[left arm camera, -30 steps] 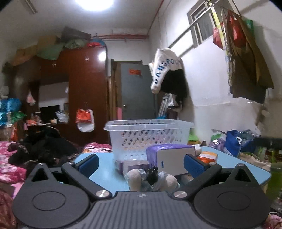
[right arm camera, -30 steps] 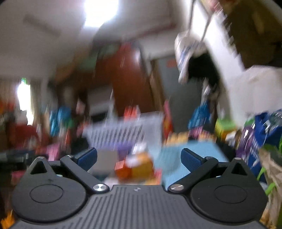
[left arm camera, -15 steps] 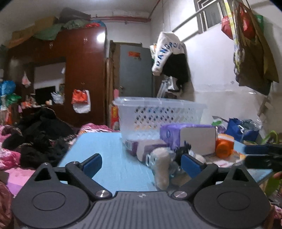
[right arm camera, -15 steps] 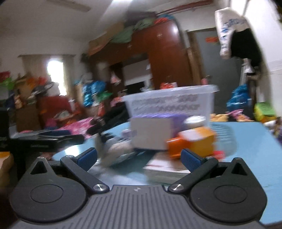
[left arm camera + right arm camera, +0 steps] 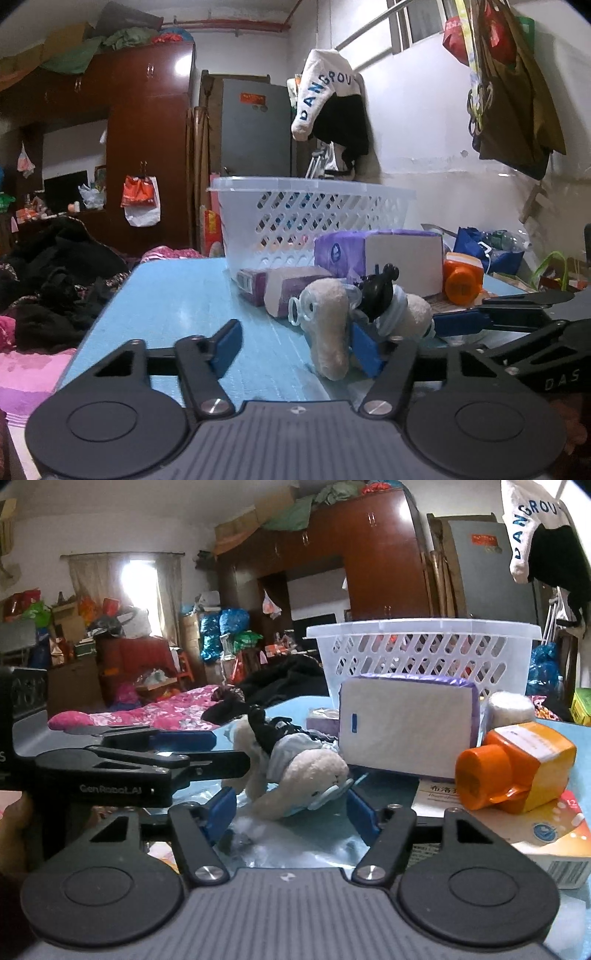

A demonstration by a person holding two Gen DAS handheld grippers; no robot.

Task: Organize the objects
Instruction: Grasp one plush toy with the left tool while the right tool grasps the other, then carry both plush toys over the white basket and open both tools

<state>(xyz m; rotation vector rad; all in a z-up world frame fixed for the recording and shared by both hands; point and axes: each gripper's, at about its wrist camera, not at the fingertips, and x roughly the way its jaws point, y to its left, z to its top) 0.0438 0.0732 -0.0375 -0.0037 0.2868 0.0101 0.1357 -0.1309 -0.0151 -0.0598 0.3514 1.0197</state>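
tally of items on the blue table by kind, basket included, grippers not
White plastic basket: 1
Purple tissue pack: 1
Small purple boxes: 2
Plush toy in a clear bag: 1
Orange bottle, on its side: 1
Flat printed boxes under the bottle: at least 2
White roll beside the tissue pack: 1
Total: at least 9

On the light blue table [image 5: 177, 295] stand a white lattice-sided basket [image 5: 314, 218], a purple-and-white tissue pack [image 5: 406, 727], an orange bottle [image 5: 517, 771] with an orange cap, and a cream plush toy [image 5: 306, 775] dressed in black and pale blue, between blue finger pads [image 5: 221, 808].
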